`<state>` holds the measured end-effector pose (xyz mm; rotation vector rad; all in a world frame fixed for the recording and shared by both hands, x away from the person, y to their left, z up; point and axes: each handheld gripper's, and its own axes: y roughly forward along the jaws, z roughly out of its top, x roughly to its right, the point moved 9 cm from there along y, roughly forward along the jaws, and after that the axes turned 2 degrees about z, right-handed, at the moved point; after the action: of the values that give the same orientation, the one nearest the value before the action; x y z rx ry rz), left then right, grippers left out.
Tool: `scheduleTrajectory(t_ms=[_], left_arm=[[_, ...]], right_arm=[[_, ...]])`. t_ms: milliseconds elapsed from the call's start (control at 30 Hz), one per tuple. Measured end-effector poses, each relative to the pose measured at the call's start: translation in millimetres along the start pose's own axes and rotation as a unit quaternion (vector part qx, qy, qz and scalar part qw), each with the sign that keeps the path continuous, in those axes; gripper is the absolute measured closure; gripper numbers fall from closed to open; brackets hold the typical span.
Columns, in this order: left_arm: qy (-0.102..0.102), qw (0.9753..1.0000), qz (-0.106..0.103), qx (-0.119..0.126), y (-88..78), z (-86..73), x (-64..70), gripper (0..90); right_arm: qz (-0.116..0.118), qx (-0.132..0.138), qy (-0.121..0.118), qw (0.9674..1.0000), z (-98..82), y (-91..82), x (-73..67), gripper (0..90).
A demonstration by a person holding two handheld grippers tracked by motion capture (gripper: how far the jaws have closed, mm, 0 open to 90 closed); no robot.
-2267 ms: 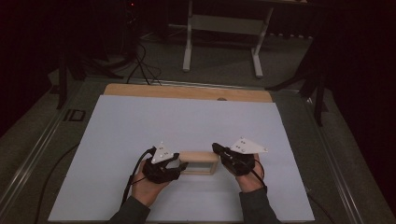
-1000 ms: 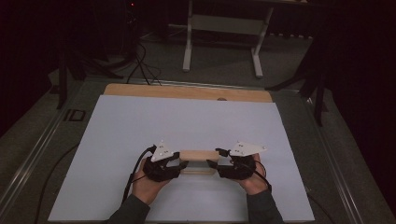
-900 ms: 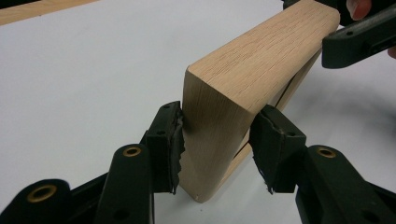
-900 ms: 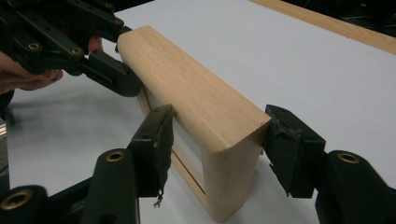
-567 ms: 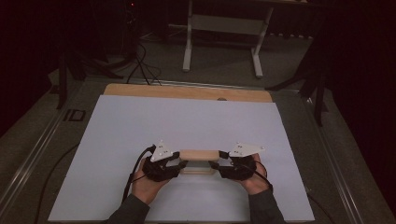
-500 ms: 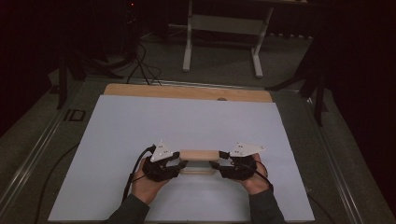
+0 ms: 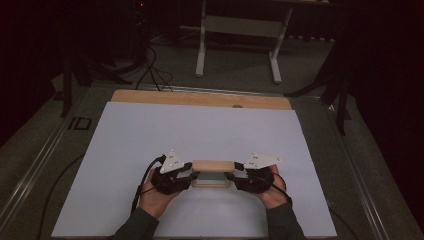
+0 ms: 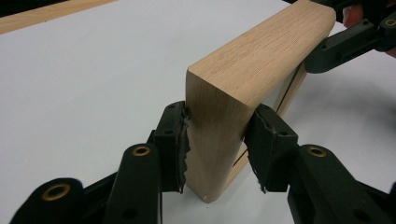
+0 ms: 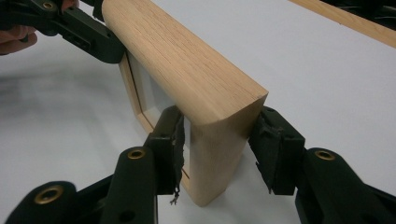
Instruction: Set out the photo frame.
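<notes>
- A wooden frame (image 7: 212, 173) stands on edge in the lower middle of the high view, on a white sheet (image 7: 150, 130) that covers most of the table.
- The left gripper (image 7: 192, 176) sits at the frame's left end, the right gripper (image 7: 230, 177) at its right end; a hand (image 7: 155, 197) backs the left one from the bottom edge of the view.
- In the left gripper view the jaws have just been closing with the frame's end between them; the left pad (image 8: 180, 144) touches the wood and the right pad (image 8: 259, 144) lies against the other face, so the grip is on the frame.
- In the right gripper view the jaws have likewise just been closing on the opposite end; the left pad (image 9: 175, 149) presses the glazed side and the right pad (image 9: 271, 149) meets the back face.
- Each gripper view shows the other gripper clamped at the far end of the frame, near the top of the picture.
- A bare wooden strip (image 7: 200, 98) of the table shows beyond the sheet in the upper middle of the high view.
- A white stand (image 7: 240, 30) is on the floor at the top centre, well apart from the work; cables (image 7: 150, 65) trail at upper left.
- Nothing on the sheet lies between the grippers and the frame.
</notes>
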<state>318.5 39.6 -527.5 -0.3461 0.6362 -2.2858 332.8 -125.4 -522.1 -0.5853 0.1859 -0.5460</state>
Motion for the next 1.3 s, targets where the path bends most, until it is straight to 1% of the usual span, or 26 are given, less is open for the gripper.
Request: scheduleTrajectory(t_ms=[267, 300, 600, 633, 733, 867, 933, 1033, 1167, 1233, 1267, 1300], left_arm=[[0.002, 1.0000, 0.000, -0.001, -1.7, -0.2, -1.4, 59.6], [0.006, 1.0000, 0.002, -0.004, -2.8, -0.6, -3.2, 59.7], [0.008, 0.9999, 0.008, -0.005, -5.2, -0.8, -8.6, 59.4], [0.005, 0.9999, 0.011, -0.006, -5.7, -1.3, -11.0, 59.3], [0.004, 0.9998, 0.016, -0.007, -6.8, -1.5, -14.2, 59.1], [0.004, 0.9998, 0.018, -0.007, -7.3, -1.6, -16.1, 59.1], [0.003, 0.9997, 0.022, -0.008, -8.1, -1.9, -21.0, 59.0], [-0.005, 0.9996, 0.026, -0.006, -8.2, -1.7, -25.0, 59.0], [-0.008, 0.9996, 0.027, -0.004, -8.6, -1.7, -29.2, 59.0], [-0.016, 0.9994, 0.031, 0.000, -8.5, -0.8, -34.5, 59.1], [-0.016, 0.9994, 0.031, 0.000, -8.5, -0.8, -34.5, 59.0], [-0.019, 0.9992, 0.034, 0.001, -8.8, -0.2, -38.9, 59.1]], right_arm=[[-0.003, 0.000, -0.005, 1.0000, 1.1, 1.9, -1.8, 55.9], [-0.002, 0.001, -0.006, 1.0000, 1.4, 2.5, -2.2, 56.1], [-0.003, 0.003, -0.010, 0.9999, 4.3, 7.0, -4.1, 56.7], [-0.004, 0.002, -0.010, 0.9999, 5.3, 8.8, -4.6, 56.7], [-0.005, 0.001, -0.014, 0.9999, 7.8, 12.2, -4.9, 56.8], [-0.005, 0.000, -0.013, 0.9999, 9.5, 14.5, -5.1, 56.8], [-0.007, 0.000, -0.020, 0.9998, 12.8, 18.7, -4.2, 56.7], [-0.009, 0.004, -0.020, 0.9998, 15.6, 22.7, -3.7, 56.7], [-0.010, 0.004, -0.021, 0.9997, 18.3, 25.7, -3.1, 56.7], [-0.014, 0.009, -0.021, 0.9996, 23.0, 28.7, -2.2, 56.6], [-0.015, 0.011, -0.020, 0.9996, 24.5, 29.8, -1.8, 56.6], [-0.017, 0.012, -0.021, 0.9996, 26.1, 31.3, -1.3, 56.7]])
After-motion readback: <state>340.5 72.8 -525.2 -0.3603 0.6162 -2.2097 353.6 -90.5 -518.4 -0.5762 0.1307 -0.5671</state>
